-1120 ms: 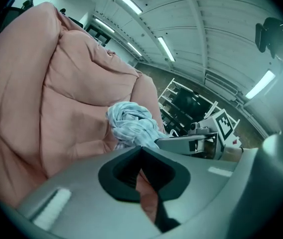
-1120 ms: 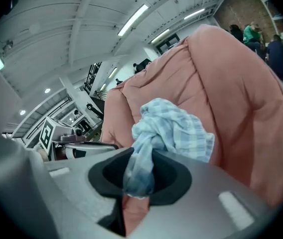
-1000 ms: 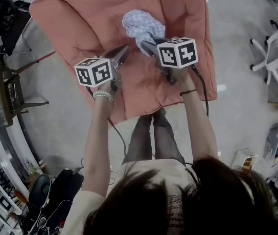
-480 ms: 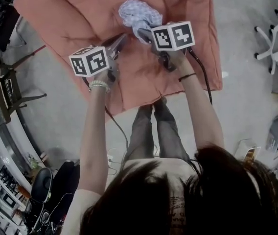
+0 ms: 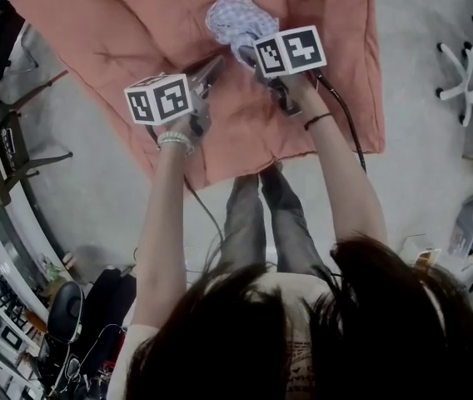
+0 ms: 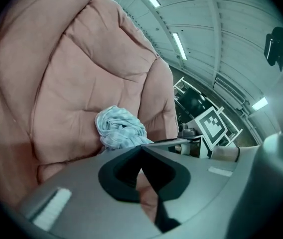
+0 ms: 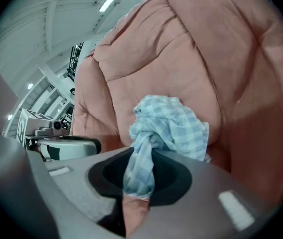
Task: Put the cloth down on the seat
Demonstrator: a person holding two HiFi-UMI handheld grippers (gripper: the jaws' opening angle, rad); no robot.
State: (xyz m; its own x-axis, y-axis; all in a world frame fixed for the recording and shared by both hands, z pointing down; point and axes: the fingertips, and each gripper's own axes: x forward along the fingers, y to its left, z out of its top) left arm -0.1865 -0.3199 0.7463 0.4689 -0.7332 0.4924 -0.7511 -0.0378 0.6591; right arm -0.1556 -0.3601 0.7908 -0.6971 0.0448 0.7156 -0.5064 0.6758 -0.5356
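Right hand-held gripper point(image 7: 140, 152) clamps the checked cloth point(image 7: 170, 121); left hand-held gripper point(image 6: 141, 147) is closed, empty.

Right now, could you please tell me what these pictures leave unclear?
- Head view: the blue-and-white checked cloth hides its own underside, so contact with the pink quilted seat is unclear.
- Head view: the tips of the right gripper are buried in the cloth.
- Head view: the seat's far edge is cut off at top.

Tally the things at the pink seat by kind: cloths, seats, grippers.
Checked cloth: 1
Pink seat: 1
Grippers: 2 (left gripper, right gripper)
Total: 4
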